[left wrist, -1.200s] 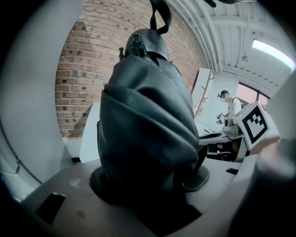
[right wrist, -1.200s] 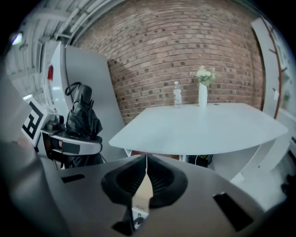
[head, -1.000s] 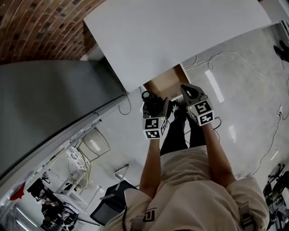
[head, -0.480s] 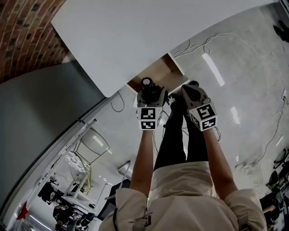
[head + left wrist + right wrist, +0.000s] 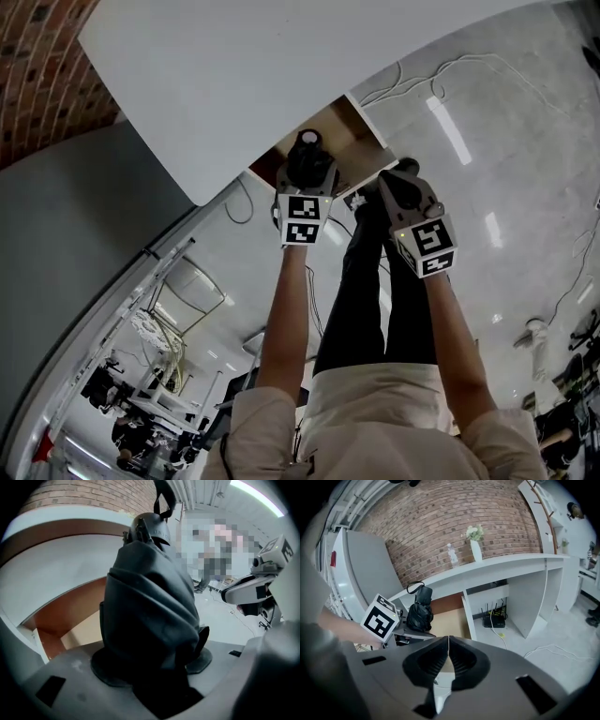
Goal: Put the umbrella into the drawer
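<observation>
Above the open brown wooden drawer (image 5: 65, 620), under the white table (image 5: 234, 75): folded black fabric umbrella (image 5: 149, 606), clamped across its bundled canopy by the fingers of the grey left gripper (image 5: 150, 665). Grey right gripper (image 5: 448, 660) near the drawer, fingers pressed together, empty. Expect a light load, probably soft outside, stiff-cored, with slippery cloth. Grip mid-canopy, firmly; avoid the black wrist strap (image 5: 165, 498).

Matt black cloth, creased and softly folded, on the umbrella (image 5: 150, 606). Smooth brown wood inside the drawer (image 5: 70, 620). Smooth matt white on the desk top (image 5: 262, 66). Rough red masonry on the brick wall (image 5: 454, 522). Glossy, reflective pale grey on the floor (image 5: 506, 122).
</observation>
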`<state>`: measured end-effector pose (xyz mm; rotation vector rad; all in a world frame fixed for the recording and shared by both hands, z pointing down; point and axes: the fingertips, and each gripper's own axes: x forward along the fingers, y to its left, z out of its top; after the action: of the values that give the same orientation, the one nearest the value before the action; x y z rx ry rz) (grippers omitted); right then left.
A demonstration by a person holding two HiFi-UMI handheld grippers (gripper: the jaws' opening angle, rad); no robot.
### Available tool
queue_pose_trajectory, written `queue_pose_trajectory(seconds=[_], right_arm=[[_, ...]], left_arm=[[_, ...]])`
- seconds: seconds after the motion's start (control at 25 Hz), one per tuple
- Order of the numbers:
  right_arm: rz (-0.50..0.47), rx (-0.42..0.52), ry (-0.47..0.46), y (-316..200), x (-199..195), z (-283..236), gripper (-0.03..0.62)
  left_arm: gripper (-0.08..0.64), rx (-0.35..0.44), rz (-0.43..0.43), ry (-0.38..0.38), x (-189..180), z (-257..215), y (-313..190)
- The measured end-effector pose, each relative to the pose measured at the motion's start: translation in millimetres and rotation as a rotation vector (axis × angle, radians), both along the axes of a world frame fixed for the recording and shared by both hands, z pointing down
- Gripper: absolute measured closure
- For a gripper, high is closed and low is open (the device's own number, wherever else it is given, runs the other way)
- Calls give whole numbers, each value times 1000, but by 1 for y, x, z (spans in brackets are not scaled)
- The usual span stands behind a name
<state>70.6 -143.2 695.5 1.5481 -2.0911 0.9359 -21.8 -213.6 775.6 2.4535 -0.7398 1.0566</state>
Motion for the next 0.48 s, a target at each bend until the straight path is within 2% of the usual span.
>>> queue_pose_trajectory(seconds=[0.28, 0.48], right_arm=[[55, -5, -43, -6, 10, 23, 525], [48, -15, -74, -3, 6, 41, 525]], left_arm=[[314, -7, 24, -36, 1, 46, -17], [314, -21, 42, -70, 0, 74, -19]])
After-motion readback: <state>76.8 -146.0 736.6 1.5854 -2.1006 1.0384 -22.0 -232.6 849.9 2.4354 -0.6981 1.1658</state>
